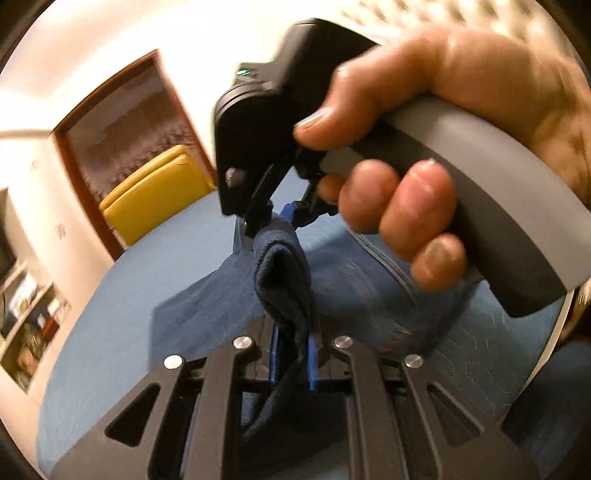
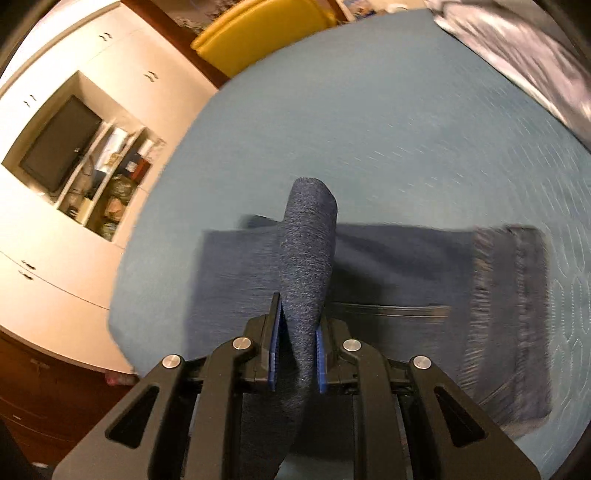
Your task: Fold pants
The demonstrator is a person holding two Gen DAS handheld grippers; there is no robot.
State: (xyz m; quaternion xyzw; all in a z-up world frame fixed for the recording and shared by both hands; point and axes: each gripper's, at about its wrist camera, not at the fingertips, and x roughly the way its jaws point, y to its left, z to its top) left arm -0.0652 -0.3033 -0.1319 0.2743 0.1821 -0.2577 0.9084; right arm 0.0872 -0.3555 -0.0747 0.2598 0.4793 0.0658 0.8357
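Dark blue pants (image 2: 388,266) lie across a blue bed cover (image 2: 369,129), the waistband at the right in the right wrist view. My right gripper (image 2: 297,354) is shut on a raised fold of the pants (image 2: 306,251). My left gripper (image 1: 291,354) is shut on another bunched part of the pants (image 1: 284,288). In the left wrist view the right gripper (image 1: 275,218), held in a hand (image 1: 424,155), pinches the same cloth close ahead. The rest of the pants (image 1: 207,306) hangs to the bed.
A yellow chair (image 1: 155,195) stands beyond the bed's far edge, also in the right wrist view (image 2: 258,33). White cabinets with a dark screen (image 2: 59,144) and cluttered shelves are at the left. Grey bedding (image 2: 517,48) lies at the top right.
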